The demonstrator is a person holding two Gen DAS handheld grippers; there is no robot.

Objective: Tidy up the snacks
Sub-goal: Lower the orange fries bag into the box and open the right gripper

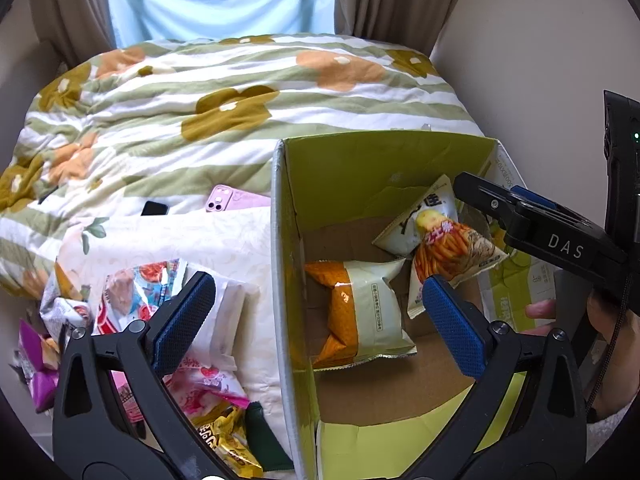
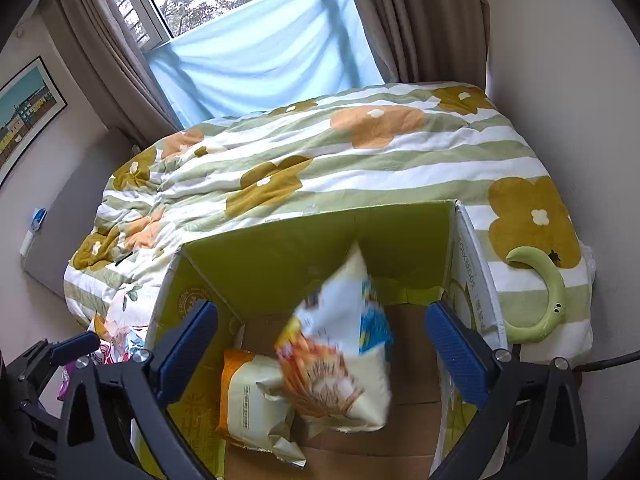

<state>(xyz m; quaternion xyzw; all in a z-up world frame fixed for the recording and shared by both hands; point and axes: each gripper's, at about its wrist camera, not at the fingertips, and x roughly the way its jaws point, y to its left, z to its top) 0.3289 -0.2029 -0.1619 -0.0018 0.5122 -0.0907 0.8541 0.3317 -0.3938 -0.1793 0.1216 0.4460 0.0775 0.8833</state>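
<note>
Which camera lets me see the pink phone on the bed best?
The left wrist view. The pink phone lies there on the flowery blanket, just left of the cardboard box, with its camera lenses showing. The right wrist view shows none of it; it looks into the box instead.

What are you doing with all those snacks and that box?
A person is sorting snacks on a bed with tongs in each hand. The right tongs stand wide open over the cardboard box, and a fries snack bag is blurred between them, touching neither pad. An orange-and-white bag already lies in the box. The left tongs are open and empty, near the snack pile beside it.
</note>
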